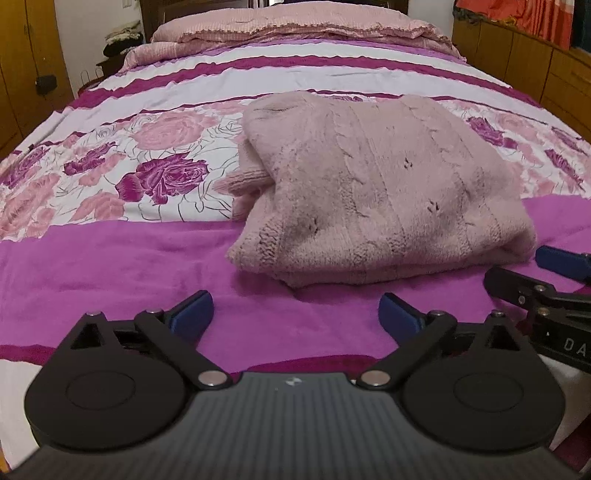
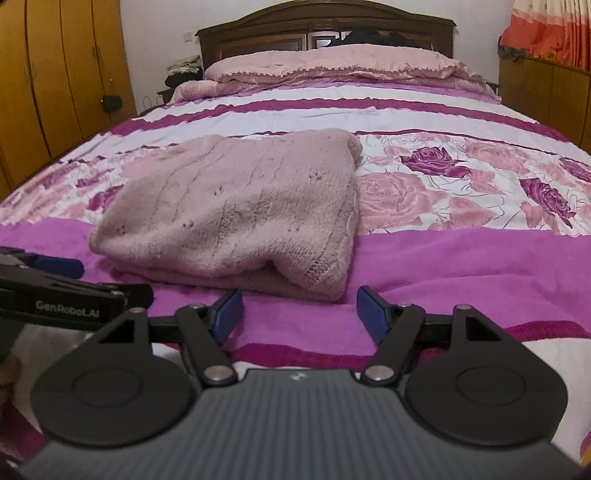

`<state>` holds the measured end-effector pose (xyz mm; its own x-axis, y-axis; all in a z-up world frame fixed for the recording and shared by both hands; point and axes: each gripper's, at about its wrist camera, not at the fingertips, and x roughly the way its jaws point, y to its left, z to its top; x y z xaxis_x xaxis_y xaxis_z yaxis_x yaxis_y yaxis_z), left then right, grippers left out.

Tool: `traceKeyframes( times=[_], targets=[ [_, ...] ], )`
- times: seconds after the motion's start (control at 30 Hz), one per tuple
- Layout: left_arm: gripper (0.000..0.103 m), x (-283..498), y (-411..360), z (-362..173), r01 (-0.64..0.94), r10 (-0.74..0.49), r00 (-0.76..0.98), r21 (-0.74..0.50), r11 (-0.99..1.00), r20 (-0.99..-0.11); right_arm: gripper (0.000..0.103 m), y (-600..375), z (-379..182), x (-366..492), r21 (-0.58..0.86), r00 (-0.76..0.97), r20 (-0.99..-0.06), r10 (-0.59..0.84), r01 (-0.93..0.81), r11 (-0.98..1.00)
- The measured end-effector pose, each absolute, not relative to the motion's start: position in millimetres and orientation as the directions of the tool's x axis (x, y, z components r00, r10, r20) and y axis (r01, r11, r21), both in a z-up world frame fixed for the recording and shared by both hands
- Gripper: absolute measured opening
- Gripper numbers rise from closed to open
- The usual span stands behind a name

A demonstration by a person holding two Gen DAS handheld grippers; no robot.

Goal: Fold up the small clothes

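A pale pink knitted sweater (image 1: 373, 192) lies folded in a thick bundle on the bed, with a sleeve cuff (image 1: 242, 181) sticking out at its left side. It also shows in the right wrist view (image 2: 236, 214). My left gripper (image 1: 295, 314) is open and empty, a short way in front of the sweater's near edge. My right gripper (image 2: 299, 310) is open and empty, just short of the sweater's near right corner. The right gripper shows at the right edge of the left wrist view (image 1: 554, 273); the left gripper shows at the left edge of the right wrist view (image 2: 55, 284).
The bed has a purple, white and rose-print cover (image 1: 129, 258). A folded pink blanket (image 2: 332, 64) lies by the wooden headboard (image 2: 325, 29). Wooden wardrobes (image 2: 55, 74) stand at the left, a wooden cabinet (image 2: 546, 92) at the right.
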<state>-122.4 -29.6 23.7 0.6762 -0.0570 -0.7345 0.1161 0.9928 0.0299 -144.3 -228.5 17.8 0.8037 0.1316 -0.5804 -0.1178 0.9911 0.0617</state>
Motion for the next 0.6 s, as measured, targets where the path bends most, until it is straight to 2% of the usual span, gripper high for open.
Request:
traceKeyframes(
  times=[0.6],
  targets=[
    [0.102, -125.7, -30.4, 16.2, 0.117, -0.051, 0.701, 0.044, 0.992, -0.711, 0.071, -221.7, 12.0, -148.5, 0.021, 0.822, -0.561, 0.104, -0.112, 0.994]
  ],
)
